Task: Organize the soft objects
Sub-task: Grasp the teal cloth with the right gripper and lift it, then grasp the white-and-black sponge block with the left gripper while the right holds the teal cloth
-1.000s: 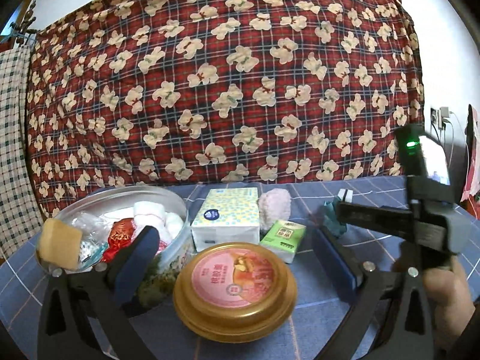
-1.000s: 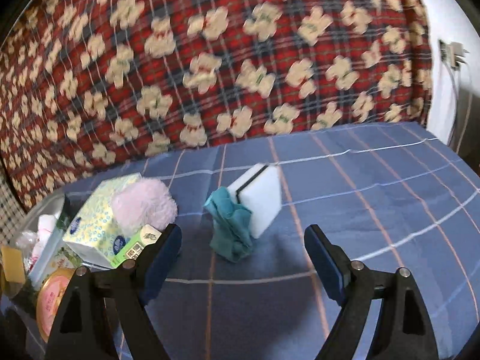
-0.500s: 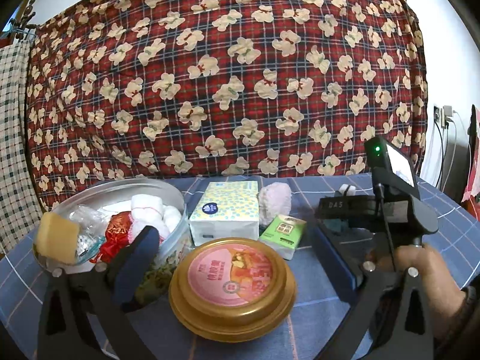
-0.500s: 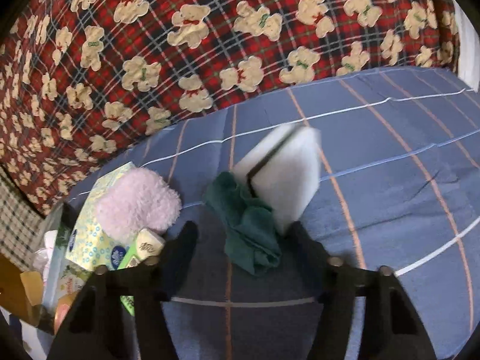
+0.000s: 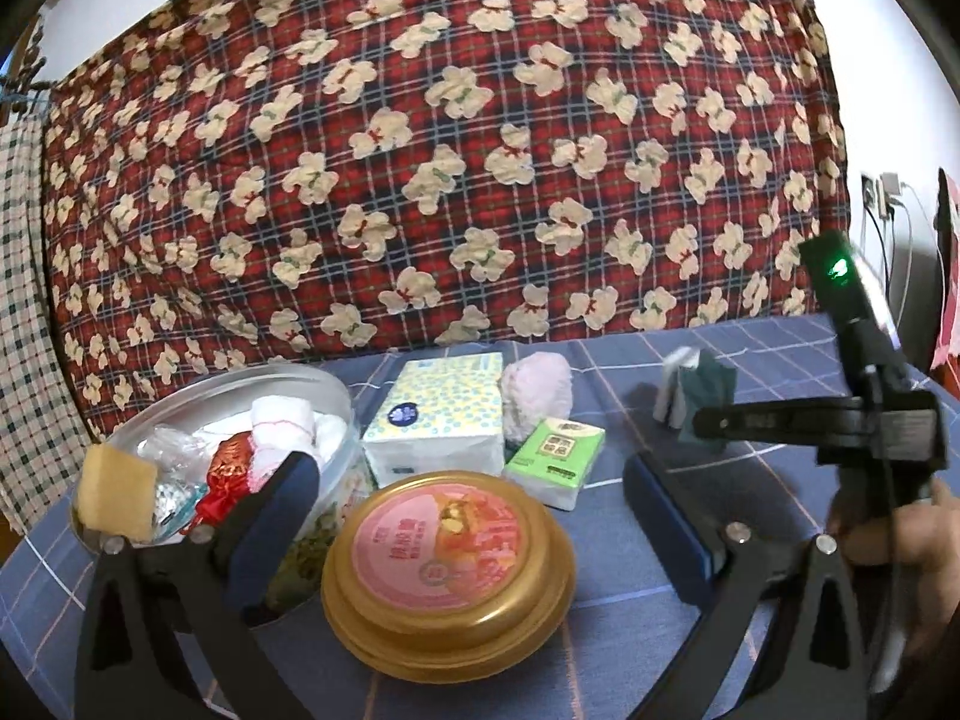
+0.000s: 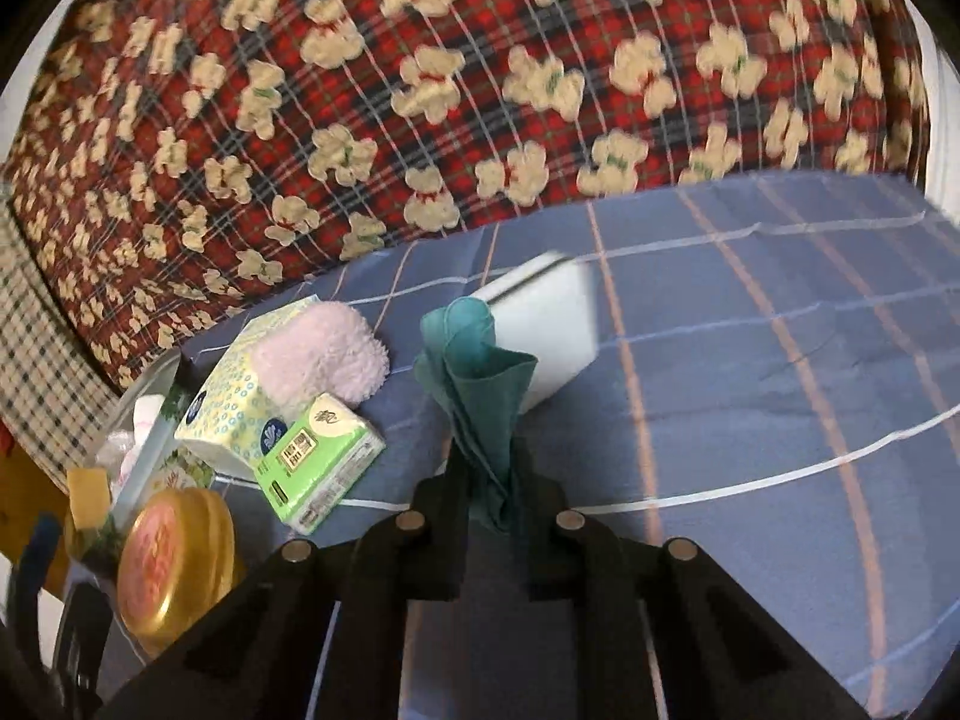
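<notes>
backdrop: red plaid bear-print blanket [image 5: 450,150] | table: blue checked cloth [image 6: 750,420] | wall: white [image 5: 900,120]

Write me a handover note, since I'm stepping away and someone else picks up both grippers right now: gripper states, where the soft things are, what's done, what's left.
Right hand-held gripper: shut on the teal folded cloth, pinched at its lower end.
Left hand-held gripper: open, empty, hovering near the round gold-rimmed lid.
Round clear tub: already holds white rolled cloths, a yellow sponge and wrapped bits.
Still on the blue checked tablecloth: white rectangular sponge behind the cloth, fluffy pink cloth, dotted tissue box, green tissue pack.
Left: carry the teal cloth to the tub, then probably the remaining soft items.
</notes>
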`<action>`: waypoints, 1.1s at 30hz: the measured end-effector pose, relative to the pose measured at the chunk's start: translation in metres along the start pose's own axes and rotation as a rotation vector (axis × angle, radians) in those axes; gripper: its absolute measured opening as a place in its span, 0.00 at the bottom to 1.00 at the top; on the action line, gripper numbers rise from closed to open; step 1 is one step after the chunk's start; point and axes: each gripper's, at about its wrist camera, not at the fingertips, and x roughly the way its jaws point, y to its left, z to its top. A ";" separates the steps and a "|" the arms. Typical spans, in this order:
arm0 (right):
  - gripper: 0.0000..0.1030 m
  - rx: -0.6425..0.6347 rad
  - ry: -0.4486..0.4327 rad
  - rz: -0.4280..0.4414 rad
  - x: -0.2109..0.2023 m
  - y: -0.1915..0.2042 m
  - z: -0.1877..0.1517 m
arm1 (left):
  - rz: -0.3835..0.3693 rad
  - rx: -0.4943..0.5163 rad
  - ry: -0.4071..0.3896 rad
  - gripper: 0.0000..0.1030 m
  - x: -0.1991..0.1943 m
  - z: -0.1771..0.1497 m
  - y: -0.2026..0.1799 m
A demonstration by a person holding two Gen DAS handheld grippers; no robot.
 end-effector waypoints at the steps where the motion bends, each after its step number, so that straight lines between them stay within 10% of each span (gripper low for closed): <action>1: 0.12 -0.010 -0.002 0.007 -0.003 -0.003 -0.001 | -0.002 0.011 0.001 1.00 0.001 0.000 -0.003; 12: 0.12 -0.006 -0.159 -0.049 -0.041 -0.028 0.009 | -0.062 0.136 -0.026 1.00 0.002 0.006 -0.051; 22: 0.12 -0.065 -0.289 -0.240 -0.065 -0.054 0.023 | -0.172 0.097 0.148 1.00 0.066 0.038 -0.105; 33: 0.13 -0.027 -0.266 -0.227 -0.062 -0.070 0.026 | -0.218 0.070 0.268 0.80 0.152 0.055 -0.155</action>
